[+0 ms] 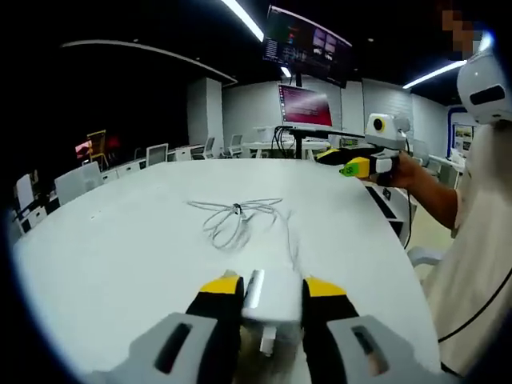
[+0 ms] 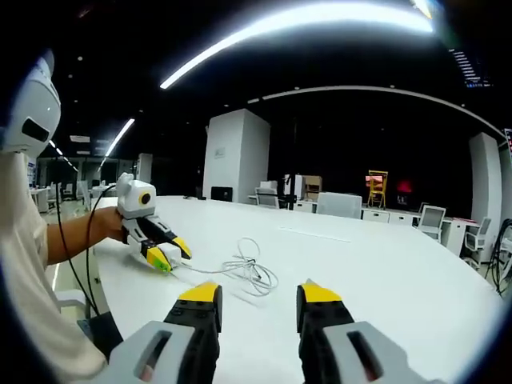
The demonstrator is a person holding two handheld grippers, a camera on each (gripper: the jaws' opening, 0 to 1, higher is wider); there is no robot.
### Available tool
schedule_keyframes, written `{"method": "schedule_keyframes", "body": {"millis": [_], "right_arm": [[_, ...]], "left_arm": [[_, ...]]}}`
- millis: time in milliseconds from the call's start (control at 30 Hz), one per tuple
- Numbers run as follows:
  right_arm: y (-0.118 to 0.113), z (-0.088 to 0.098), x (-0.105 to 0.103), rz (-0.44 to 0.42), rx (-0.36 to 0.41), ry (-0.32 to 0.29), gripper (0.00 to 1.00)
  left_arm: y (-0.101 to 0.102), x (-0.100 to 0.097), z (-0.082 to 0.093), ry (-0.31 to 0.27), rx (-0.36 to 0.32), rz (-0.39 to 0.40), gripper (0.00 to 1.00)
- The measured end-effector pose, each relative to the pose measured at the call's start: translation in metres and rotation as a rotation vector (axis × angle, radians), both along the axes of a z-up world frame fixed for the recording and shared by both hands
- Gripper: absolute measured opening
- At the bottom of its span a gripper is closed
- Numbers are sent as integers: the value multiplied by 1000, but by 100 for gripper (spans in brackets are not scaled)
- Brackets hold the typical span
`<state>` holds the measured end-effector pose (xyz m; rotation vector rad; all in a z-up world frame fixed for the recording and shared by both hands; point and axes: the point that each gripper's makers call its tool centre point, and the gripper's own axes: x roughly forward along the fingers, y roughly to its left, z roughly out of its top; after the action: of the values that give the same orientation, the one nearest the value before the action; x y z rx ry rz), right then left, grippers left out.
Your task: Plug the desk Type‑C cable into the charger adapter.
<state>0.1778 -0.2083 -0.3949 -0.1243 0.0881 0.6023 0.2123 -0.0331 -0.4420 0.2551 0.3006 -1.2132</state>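
An open-plan office: rows of desks and chairs (image 2: 340, 205), monitors (image 1: 305, 105), ceiling strip lights (image 2: 304, 20), a large white counter (image 1: 120, 240).

A broad white worktop (image 1: 120, 248) with a rounded outline carries the things, its surface smooth, matte and mostly bare. A thin white cable (image 1: 238, 218) lies loosely coiled on it toward the middle, well in from every edge, with one strand trailing off from the loops across the top. In the right gripper view the cable (image 2: 250, 274) shows in the same loose bundle.
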Motion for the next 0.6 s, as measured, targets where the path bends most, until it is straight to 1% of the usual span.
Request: {"method": "schedule_keyframes", "body": {"millis": [100,200,300,333,400,500,567,600], "right_arm": [[2,-3,-1,5,-6,7,39],[4,-3,-2,15,-7,11,39],[7,-5,-3,21,-12,15,39],[7,-5,-3,21,-13,16,39],[8,-6,-3,23,-13,18,39],[10,-5,-4,22,-16,17,38],[10,-5,-4,22,-14,17,38],[11,-5,-4,23,-15,17,38]], "left_arm": [[-2,15,6,-7,-19,24,28],[-6,31,9,-15,-13,44,28],[-10,43,13,-23,-6,50,28],[-10,50,16,-19,-9,52,28],[-11,57,19,-22,-19,56,28],[-13,76,28,-46,-27,88,28],[-14,89,33,-85,-21,105,28],[-14,97,35,-82,-30,121,28]]}}
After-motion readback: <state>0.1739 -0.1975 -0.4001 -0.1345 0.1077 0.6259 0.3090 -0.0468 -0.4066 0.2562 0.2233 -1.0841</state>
